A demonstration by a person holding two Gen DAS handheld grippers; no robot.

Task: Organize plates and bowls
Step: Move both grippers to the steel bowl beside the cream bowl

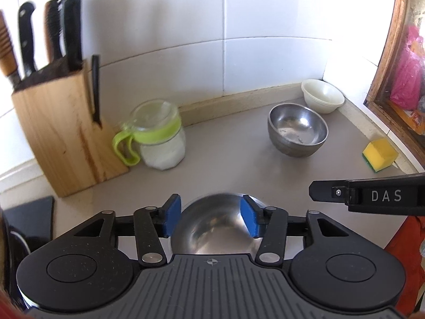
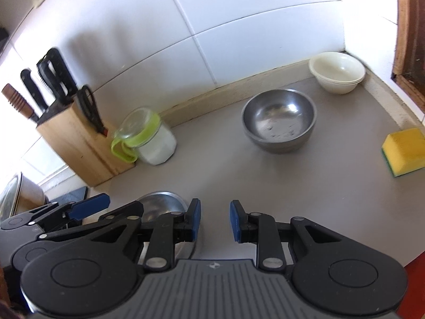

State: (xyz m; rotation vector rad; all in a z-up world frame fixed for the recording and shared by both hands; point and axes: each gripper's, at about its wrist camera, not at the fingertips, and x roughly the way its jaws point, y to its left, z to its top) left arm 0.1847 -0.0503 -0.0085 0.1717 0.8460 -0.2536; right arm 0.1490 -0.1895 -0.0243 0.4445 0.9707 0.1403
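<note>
The left gripper [image 1: 210, 216] is spread wide, its blue pads [image 1: 173, 215] on either side of a small steel bowl [image 1: 215, 228] that sits just under and ahead of it; the right pad lies over the bowl's rim in the left wrist view, though whether either pad touches the metal cannot be told; nothing is clamped. The right gripper [image 2: 214, 222] is likewise released, its blue pads [image 2: 196, 219] parted over bare grey countertop [image 2: 212, 164]; the same small steel bowl [image 2: 162, 204] shows just to its left, partly hidden behind its left finger, with the left gripper's pad [image 2: 90, 207] beyond.

Ahead and slightly right of both grippers stands a larger stainless steel bowl [image 1: 297, 130], upright, well apart from them; behind it, in the corner by the tiled wall [image 1: 186, 21], sits a stack of cream bowls [image 1: 322, 95], near the steel one but not touching. Far to the right lies a yellow sponge [image 1: 379, 154] with a green underside. Ahead to the left, a lidded glass jar [image 1: 159, 135] with a green handle holds white grains; just beside it stands a wooden knife block [image 1: 63, 135] with knives and scissors.
</note>
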